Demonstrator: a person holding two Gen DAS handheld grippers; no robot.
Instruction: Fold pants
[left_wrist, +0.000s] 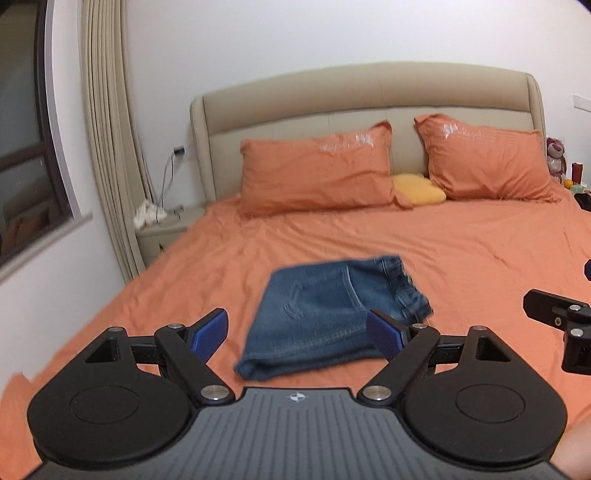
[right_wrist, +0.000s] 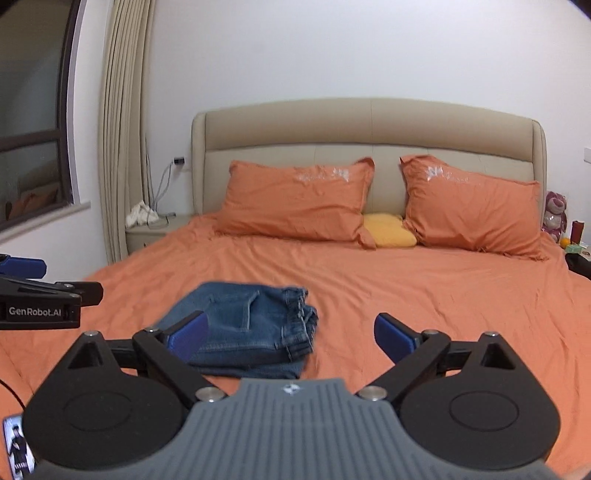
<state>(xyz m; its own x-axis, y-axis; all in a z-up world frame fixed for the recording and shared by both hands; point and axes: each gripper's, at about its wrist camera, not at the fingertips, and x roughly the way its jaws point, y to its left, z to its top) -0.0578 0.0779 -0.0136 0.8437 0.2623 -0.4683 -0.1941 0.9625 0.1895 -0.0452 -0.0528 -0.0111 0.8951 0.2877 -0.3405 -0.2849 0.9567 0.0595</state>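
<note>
A pair of blue jeans (left_wrist: 325, 317) lies folded into a compact stack on the orange bed sheet (left_wrist: 461, 266); it also shows in the right wrist view (right_wrist: 251, 328), waistband to the right. My left gripper (left_wrist: 299, 332) is open and empty, held above and just in front of the jeans. My right gripper (right_wrist: 291, 336) is open and empty, to the right of the stack. The right gripper's body shows at the edge of the left wrist view (left_wrist: 561, 325), and the left gripper's body shows in the right wrist view (right_wrist: 40, 299).
Two orange pillows (right_wrist: 295, 201) (right_wrist: 472, 210) and a yellow cushion (right_wrist: 389, 230) lean on the beige headboard (right_wrist: 369, 125). A nightstand (right_wrist: 155, 229) and curtain (right_wrist: 122, 129) stand left. A plush toy (right_wrist: 554, 212) and small items sit right. A phone (right_wrist: 16, 450) lies at the lower left.
</note>
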